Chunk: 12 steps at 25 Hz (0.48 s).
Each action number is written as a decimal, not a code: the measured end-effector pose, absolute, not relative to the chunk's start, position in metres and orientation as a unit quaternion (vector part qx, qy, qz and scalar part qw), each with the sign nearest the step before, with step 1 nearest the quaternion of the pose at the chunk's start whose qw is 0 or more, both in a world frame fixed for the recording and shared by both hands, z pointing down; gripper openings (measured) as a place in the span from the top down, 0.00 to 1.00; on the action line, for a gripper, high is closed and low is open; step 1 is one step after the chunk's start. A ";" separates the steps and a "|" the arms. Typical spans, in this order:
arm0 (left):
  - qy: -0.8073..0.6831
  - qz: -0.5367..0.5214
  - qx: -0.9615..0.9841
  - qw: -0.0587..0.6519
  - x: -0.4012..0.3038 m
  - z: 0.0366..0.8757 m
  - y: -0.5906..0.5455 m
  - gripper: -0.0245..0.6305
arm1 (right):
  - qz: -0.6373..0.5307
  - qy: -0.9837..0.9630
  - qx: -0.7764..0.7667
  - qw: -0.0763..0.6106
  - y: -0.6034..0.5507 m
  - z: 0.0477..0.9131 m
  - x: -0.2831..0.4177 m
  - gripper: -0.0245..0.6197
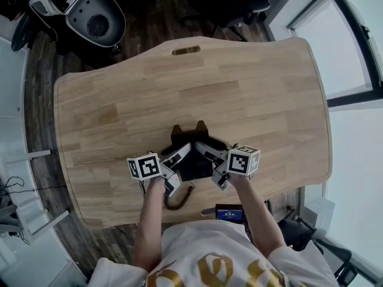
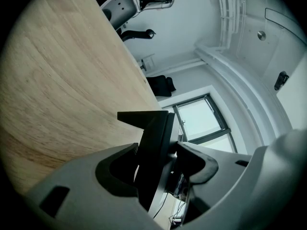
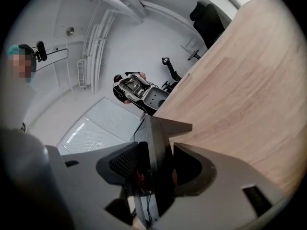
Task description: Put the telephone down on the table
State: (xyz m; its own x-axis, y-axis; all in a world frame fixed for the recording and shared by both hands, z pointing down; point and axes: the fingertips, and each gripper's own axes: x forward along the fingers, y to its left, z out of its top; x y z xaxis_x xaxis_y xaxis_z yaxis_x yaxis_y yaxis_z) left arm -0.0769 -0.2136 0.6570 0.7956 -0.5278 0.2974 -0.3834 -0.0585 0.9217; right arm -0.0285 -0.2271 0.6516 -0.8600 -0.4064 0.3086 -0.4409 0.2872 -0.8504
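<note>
The black telephone [image 1: 192, 163] is held just above the wooden table [image 1: 239, 88], close to its near edge, with a dark cord [image 1: 178, 201] hanging from it towards me. My left gripper [image 1: 179, 157] clamps its left side and my right gripper [image 1: 209, 154] its right side. In the left gripper view the jaws of that gripper [image 2: 156, 159] press on both faces of the telephone's [image 2: 153, 128] black slab edge. In the right gripper view the right gripper [image 3: 153, 164] pinches the telephone [image 3: 160, 138] the same way. Whether the telephone's underside touches the table is hidden.
The table has a cable slot [image 1: 186, 50] at its far edge. A white and black machine [image 1: 90, 11] stands on the floor beyond the far left corner. Windows [image 1: 353, 46] run along the right. A small dark device [image 1: 229, 213] sits at the near edge.
</note>
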 end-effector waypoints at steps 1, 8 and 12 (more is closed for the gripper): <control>-0.316 -0.058 0.724 0.610 -0.077 0.657 -0.214 0.60 | 0.536 -0.802 0.263 0.015 -0.227 0.652 -0.028 0.61; -0.317 -0.050 0.721 0.615 -0.076 0.661 -0.215 0.60 | 0.540 -0.799 0.266 0.015 -0.228 0.656 -0.027 0.61; -0.313 -0.051 0.722 0.615 -0.075 0.662 -0.217 0.60 | 0.535 -0.802 0.267 0.015 -0.230 0.656 -0.027 0.61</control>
